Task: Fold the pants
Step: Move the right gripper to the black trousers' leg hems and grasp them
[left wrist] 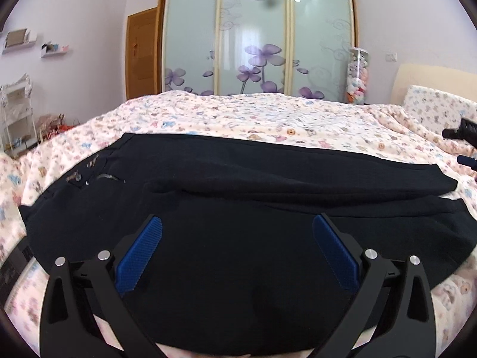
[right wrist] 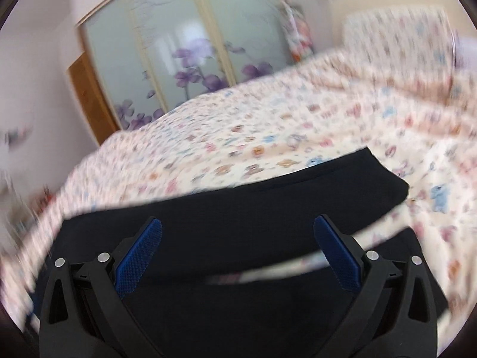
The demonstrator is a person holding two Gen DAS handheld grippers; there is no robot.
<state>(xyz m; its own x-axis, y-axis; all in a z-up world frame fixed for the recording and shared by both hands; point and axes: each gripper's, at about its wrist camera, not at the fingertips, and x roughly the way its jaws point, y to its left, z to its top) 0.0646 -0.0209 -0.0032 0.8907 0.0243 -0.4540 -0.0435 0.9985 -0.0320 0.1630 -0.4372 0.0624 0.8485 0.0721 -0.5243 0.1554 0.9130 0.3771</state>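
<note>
Black pants [left wrist: 238,197] lie spread across the bed, waist with a metal zipper [left wrist: 108,177] to the left and both legs running right, the far leg lying over the near one. My left gripper [left wrist: 237,226] hovers open above the near part of the fabric, blue pads wide apart and nothing between them. In the right wrist view, which is blurred, the pants [right wrist: 268,205] show their leg ends, with a strip of bedcover between the two legs. My right gripper [right wrist: 237,226] is open over them, holding nothing. Part of the right gripper [left wrist: 460,137] shows at the right edge of the left wrist view.
A floral bedcover [left wrist: 253,116] covers the bed, with a pillow [left wrist: 438,110] and headboard at the far right. Behind the bed stands a sliding-door wardrobe [left wrist: 256,35] with purple flowers. A white shelf unit [left wrist: 15,113] and clutter sit by the left wall.
</note>
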